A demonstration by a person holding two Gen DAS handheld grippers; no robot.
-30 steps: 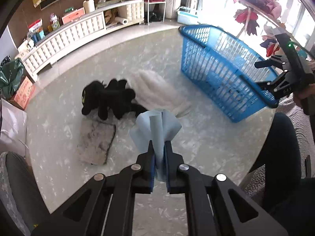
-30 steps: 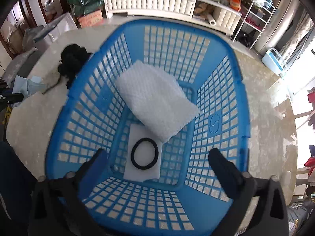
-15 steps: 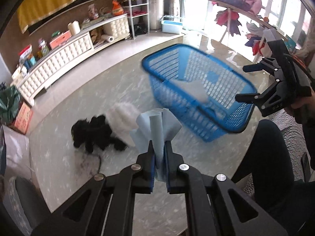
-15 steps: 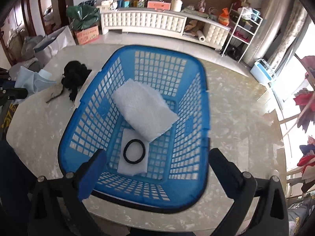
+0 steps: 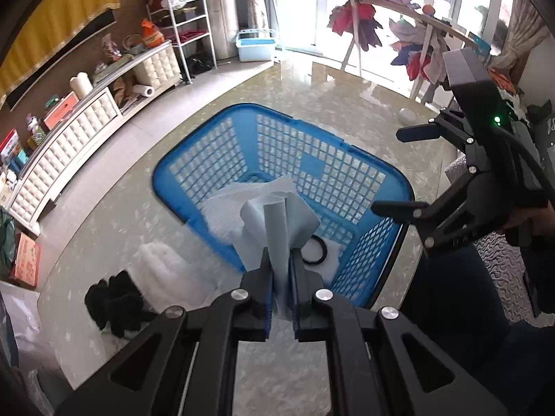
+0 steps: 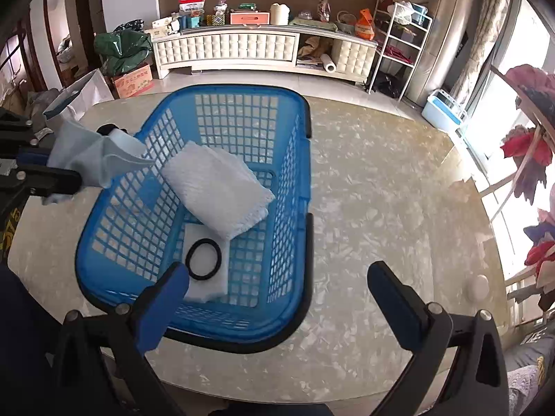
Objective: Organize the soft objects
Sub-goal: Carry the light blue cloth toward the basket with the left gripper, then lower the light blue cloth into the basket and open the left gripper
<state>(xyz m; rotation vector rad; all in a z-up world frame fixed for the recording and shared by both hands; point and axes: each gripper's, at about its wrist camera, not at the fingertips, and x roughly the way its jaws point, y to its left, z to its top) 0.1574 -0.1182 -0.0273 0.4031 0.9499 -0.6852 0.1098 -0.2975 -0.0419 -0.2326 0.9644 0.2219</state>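
Note:
My left gripper (image 5: pixel 280 260) is shut on a pale blue cloth (image 5: pixel 277 222), which hangs over the near corner of the blue basket (image 5: pixel 222 159). In the right wrist view the left gripper (image 6: pixel 64 164) holds the cloth (image 6: pixel 93 152) above the basket's left rim (image 6: pixel 114 187). Inside the basket lie a folded white towel (image 6: pixel 218 190) and a white pad with a black ring (image 6: pixel 203 259). My right gripper (image 6: pixel 277 272) stands open and holds nothing, above the basket's near right corner; it also shows as the right gripper (image 5: pixel 388 170). A black plush toy (image 5: pixel 114 301) and a white fluffy item (image 5: pixel 163 263) lie on the table.
The basket stands on a round marble table (image 6: pixel 381 208). A small white round object (image 6: pixel 478 286) sits near the table's right edge. A person's dark-clothed leg (image 5: pixel 451 305) is at the near edge. A white cabinet (image 6: pixel 225 52), a wire shelf and a clothes rack stand beyond.
My left gripper has carried the blue cloth from above the plush toy across to the basket's corner. The right gripper has drawn back from over the basket, still open.

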